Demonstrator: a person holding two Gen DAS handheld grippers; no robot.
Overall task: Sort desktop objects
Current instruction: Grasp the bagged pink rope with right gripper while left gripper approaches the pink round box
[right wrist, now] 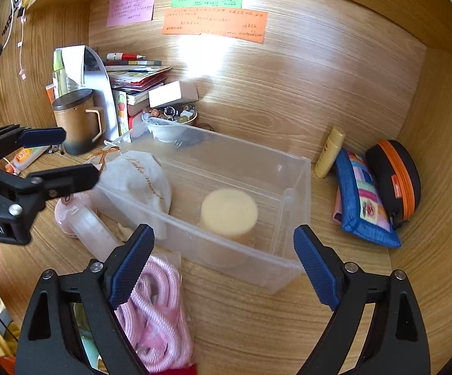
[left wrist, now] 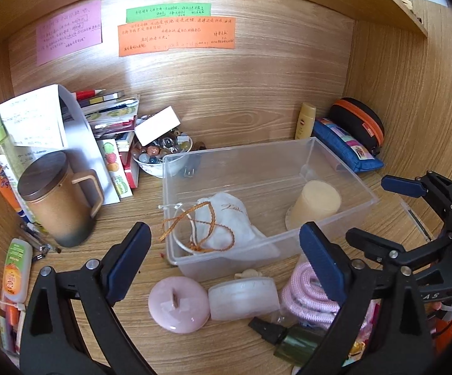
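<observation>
Both my left tool (left wrist: 222, 262) and right tool (right wrist: 224, 264) stand spread wide, grasping nothing. The clear bin (left wrist: 344, 159) on the counter (right wrist: 257, 328) holds a white pouch (left wrist: 226, 218) and a cream cylinder (right wrist: 229, 212).

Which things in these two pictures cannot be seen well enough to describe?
- Writing on the pink, green and orange notes: too small in both views.
- Dark green bottle, left wrist view: partly behind the left gripper.
- Items at the bottom left edge, left wrist view: cut off.
- Bowl of beads, right wrist view: partly behind the clear plastic box.
</observation>
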